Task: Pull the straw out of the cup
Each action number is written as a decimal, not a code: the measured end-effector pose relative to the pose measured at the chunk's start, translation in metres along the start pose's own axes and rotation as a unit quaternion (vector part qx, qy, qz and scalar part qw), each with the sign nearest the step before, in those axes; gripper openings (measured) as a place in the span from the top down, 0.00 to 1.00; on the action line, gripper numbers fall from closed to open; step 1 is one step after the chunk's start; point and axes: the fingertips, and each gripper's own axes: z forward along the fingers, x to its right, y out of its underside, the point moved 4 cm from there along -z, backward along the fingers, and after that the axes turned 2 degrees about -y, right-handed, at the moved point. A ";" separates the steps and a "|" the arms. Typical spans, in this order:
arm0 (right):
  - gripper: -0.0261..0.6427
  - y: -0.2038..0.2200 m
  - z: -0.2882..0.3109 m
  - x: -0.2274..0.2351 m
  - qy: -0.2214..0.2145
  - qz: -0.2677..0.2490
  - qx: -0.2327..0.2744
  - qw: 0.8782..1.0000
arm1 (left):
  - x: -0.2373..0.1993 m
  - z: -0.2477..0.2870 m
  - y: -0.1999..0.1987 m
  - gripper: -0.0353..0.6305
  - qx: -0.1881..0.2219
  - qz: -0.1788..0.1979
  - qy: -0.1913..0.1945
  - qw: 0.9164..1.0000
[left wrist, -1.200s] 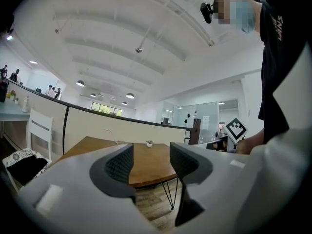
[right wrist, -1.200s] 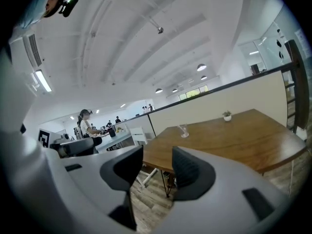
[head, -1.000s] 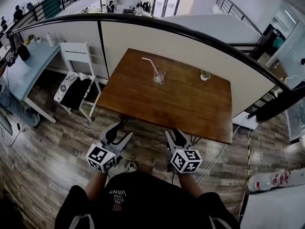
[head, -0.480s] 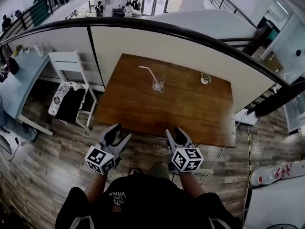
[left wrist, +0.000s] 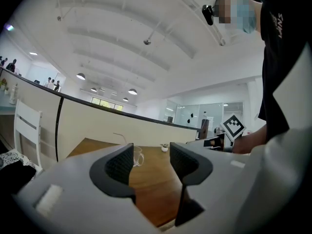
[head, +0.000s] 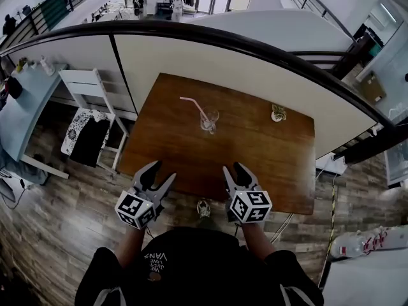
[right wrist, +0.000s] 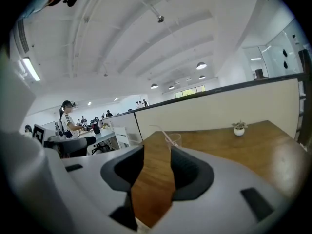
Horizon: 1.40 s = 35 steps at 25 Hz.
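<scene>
- In the head view, the cup holding the straw stands upper centre on the wooden table. The left gripper and right gripper hover lower centre.
- Only the gripper views show both pairs of jaws spread apart, holding nothing.

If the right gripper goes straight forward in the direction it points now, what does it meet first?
Probably the glass cup holding the straw, seen just beyond the right gripper, slightly right of its line. Before it only bare wooden table shows; depth and height are unclear.
</scene>
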 end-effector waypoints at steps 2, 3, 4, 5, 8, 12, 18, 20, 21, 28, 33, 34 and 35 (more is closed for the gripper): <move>0.73 -0.008 0.014 0.012 -0.008 -0.013 -0.007 1.000 | -0.005 0.015 -0.002 0.62 0.005 -0.004 -0.012 1.000; 0.73 -0.012 0.021 0.019 -0.012 -0.020 -0.010 1.000 | -0.006 0.023 -0.002 0.62 0.006 -0.006 -0.017 1.000; 0.73 -0.016 0.028 0.026 -0.016 -0.026 -0.013 0.999 | -0.006 0.031 -0.002 0.62 0.007 -0.006 -0.021 1.000; 0.73 -0.020 0.035 0.032 -0.020 -0.032 -0.016 0.999 | -0.006 0.038 -0.002 0.62 0.007 -0.007 -0.026 1.000; 0.73 -0.029 0.056 0.046 -0.036 -0.048 -0.022 0.998 | -0.009 0.052 -0.001 0.62 0.007 -0.009 -0.043 0.999; 0.73 -0.037 0.092 0.052 -0.059 -0.070 -0.032 0.995 | -0.019 0.058 0.005 0.62 0.006 -0.015 -0.072 0.997; 0.73 -0.041 0.139 0.058 -0.101 -0.101 -0.050 0.989 | -0.026 0.063 0.009 0.62 0.005 -0.023 -0.123 0.992; 0.73 -0.041 0.152 0.060 -0.111 -0.109 -0.057 0.986 | -0.027 0.064 0.008 0.62 0.007 -0.020 -0.136 0.990; 0.73 -0.041 0.157 0.060 -0.116 -0.113 -0.061 0.985 | -0.027 0.065 0.006 0.62 0.008 -0.018 -0.142 0.990; 0.73 -0.044 0.205 0.052 -0.149 -0.171 -0.072 0.971 | -0.029 0.060 0.003 0.62 0.011 0.004 -0.174 0.985; 0.73 -0.041 0.235 0.047 -0.140 -0.184 -0.075 0.970 | -0.027 0.054 0.006 0.62 0.007 -0.002 -0.193 0.981; 0.73 -0.039 0.240 0.046 -0.138 -0.187 -0.078 0.969 | -0.026 0.053 0.007 0.62 0.005 -0.006 -0.197 0.980; 0.73 -0.037 0.245 0.045 -0.137 -0.192 -0.080 0.968 | -0.025 0.052 0.009 0.62 0.003 -0.011 -0.201 0.979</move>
